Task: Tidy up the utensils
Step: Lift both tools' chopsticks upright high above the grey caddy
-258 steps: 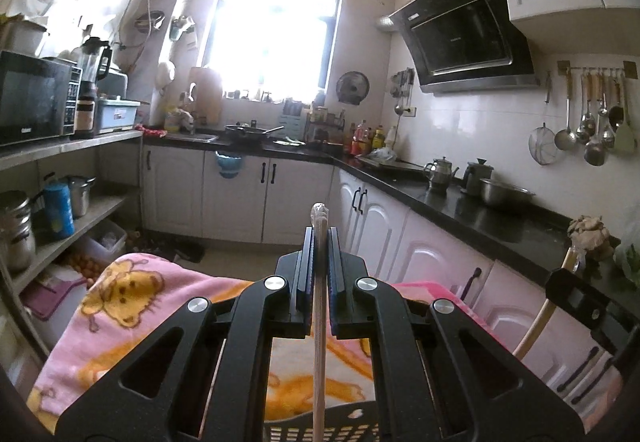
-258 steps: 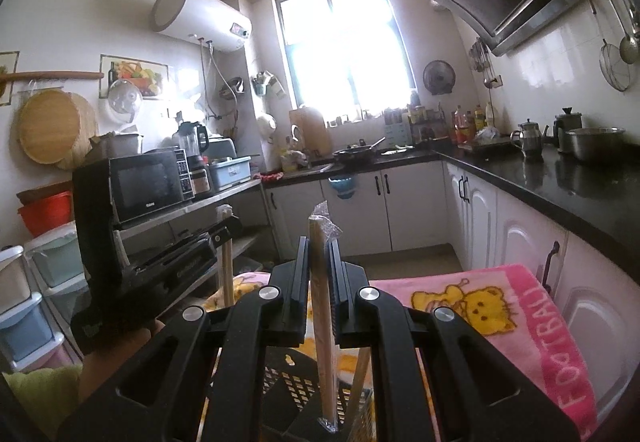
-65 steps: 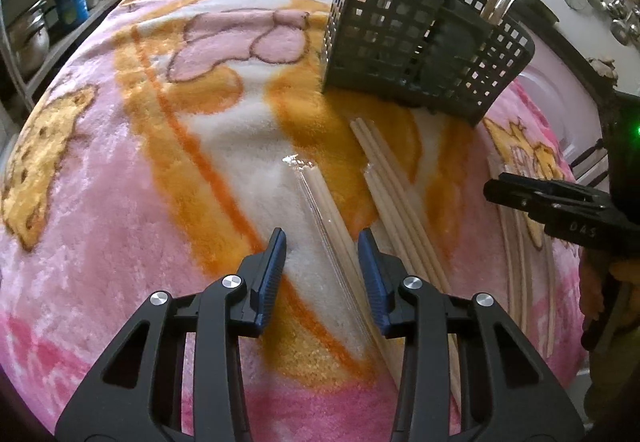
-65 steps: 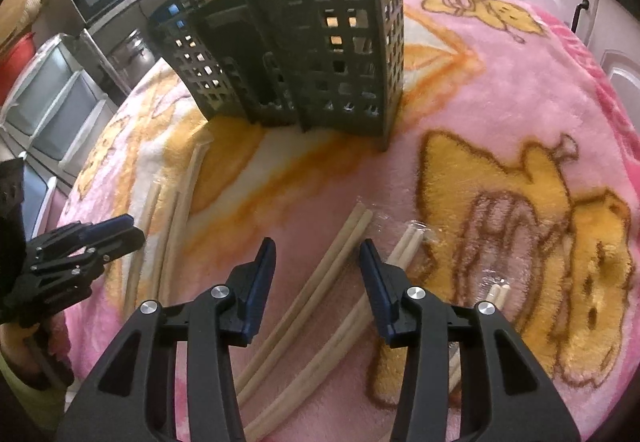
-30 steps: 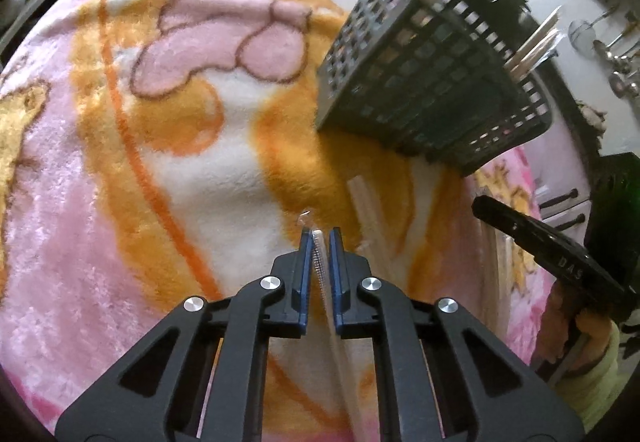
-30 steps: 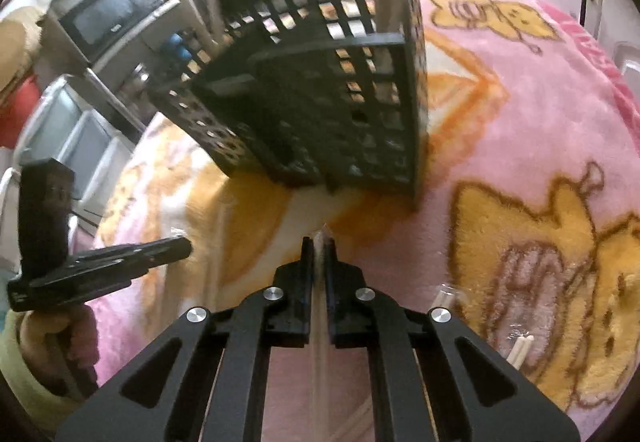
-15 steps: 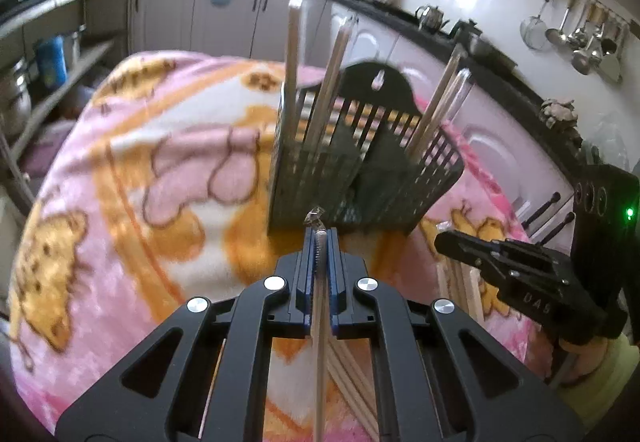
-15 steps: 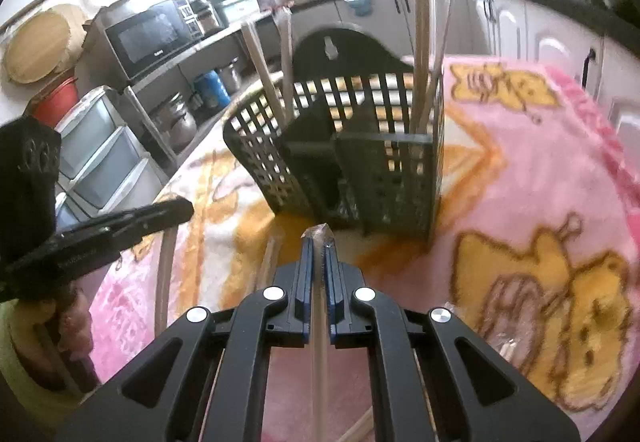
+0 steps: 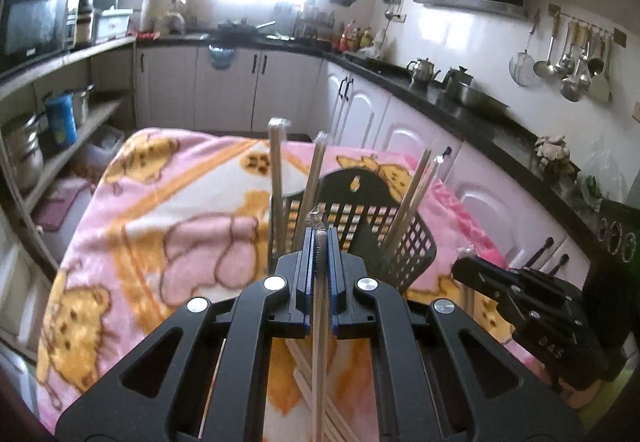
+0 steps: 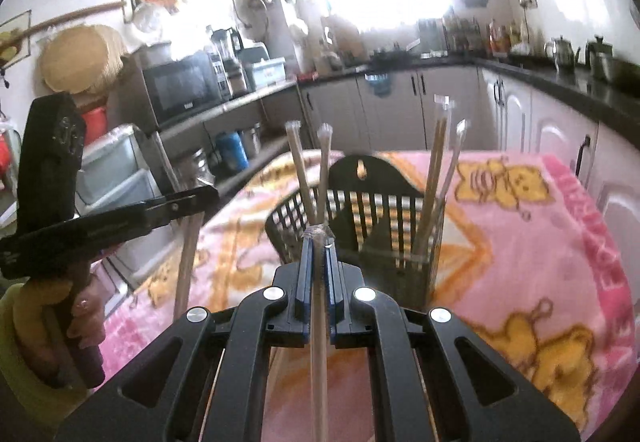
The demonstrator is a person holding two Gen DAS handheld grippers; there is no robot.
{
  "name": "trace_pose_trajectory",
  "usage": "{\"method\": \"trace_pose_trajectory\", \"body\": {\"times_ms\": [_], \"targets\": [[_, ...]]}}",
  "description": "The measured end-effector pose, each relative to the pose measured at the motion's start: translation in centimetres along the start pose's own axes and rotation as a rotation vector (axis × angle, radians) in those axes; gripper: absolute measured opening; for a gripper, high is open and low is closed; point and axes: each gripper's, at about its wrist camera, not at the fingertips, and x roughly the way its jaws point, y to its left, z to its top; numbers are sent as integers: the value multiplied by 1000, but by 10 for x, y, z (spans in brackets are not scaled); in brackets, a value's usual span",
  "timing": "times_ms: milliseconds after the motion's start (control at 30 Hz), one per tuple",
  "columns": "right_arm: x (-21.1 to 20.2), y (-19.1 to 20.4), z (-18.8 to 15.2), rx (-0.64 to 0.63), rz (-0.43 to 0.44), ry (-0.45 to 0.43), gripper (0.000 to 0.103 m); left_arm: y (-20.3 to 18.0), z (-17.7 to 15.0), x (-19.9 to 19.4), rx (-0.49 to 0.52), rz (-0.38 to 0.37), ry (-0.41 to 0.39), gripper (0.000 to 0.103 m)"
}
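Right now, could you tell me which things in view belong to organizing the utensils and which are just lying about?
Belongs to the job:
- wrapped chopsticks clamped in the left tool
- wrapped chopsticks clamped in the right tool
- black utensil basket
- loose chopsticks on the pink blanket

Just lying about:
- microwave
- kettles
- hanging ladles

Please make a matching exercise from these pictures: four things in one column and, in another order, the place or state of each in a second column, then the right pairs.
1. left gripper
2. black basket
3. ladles
4. microwave

a. hang on the tiled wall
b. stands on the pink blanket
c. shut on wrapped chopsticks
d. sits on a shelf

Pairs: 1-c, 2-b, 3-a, 4-d
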Motion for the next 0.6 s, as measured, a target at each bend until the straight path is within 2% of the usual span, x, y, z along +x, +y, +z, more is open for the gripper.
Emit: {"method": "trace_pose_trajectory", "body": {"times_ms": [367,600], "targets": [[-5,-8,31,-1,-26,-87,6,-23,36,14,22,-55,-39,1],[-7,-18,58,1,-49,-155,6,-31,66,18,26,-59,-115,1]]}}
